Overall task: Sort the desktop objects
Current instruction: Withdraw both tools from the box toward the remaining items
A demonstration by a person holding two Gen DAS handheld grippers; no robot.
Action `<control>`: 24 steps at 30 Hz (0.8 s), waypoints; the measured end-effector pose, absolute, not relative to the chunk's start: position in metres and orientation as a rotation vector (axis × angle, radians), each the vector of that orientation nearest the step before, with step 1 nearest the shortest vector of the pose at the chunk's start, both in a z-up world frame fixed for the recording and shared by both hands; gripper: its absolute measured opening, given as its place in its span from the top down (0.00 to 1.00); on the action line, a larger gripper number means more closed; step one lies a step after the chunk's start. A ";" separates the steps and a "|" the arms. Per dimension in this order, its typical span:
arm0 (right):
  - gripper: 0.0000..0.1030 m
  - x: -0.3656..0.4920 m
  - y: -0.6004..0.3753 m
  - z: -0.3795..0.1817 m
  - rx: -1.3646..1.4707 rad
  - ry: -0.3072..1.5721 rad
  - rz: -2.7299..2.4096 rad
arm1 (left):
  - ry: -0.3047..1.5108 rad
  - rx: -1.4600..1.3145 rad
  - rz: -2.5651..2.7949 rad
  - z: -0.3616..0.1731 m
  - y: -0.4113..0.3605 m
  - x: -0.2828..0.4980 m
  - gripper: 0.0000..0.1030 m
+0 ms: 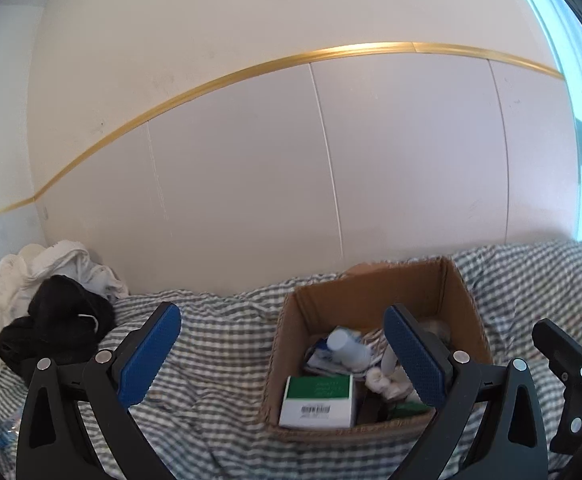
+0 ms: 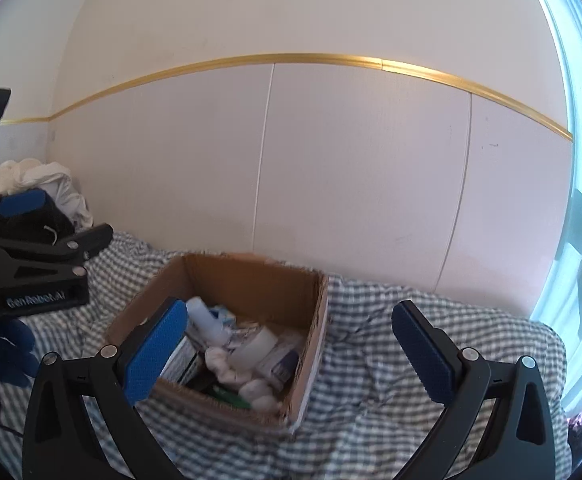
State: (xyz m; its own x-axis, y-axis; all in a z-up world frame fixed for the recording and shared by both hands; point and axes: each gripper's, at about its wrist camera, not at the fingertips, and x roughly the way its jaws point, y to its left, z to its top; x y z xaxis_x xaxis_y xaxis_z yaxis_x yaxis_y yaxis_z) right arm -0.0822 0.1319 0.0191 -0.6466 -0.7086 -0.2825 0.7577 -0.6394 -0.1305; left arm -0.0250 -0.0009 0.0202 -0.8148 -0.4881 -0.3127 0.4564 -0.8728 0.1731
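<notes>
I hold both the left gripper (image 1: 283,354) and right gripper (image 2: 291,354) empty, fingers spread, above the checked cloth (image 1: 211,360); the cardboard box (image 2: 251,280) near its back edge already collects the small items.

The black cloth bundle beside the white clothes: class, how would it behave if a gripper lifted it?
The black cloth bundle looks soft and crumpled, so it would probably sag and unfold. It likely weighs little. Its thin white string might snag.
</notes>
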 end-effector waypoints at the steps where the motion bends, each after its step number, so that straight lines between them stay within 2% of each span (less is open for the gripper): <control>1: 0.00 -0.079 0.137 0.017 0.262 0.303 -2.266 | -0.128 0.486 -2.590 0.020 0.000 -0.022 0.00; 15: 0.00 -0.067 0.179 -0.008 0.467 0.213 -2.149 | -0.023 0.784 -2.560 -0.023 -0.013 0.024 0.00; 24: 0.00 -0.068 0.189 -0.054 0.632 0.269 -2.105 | 0.040 0.849 -2.602 -0.045 -0.001 0.036 0.00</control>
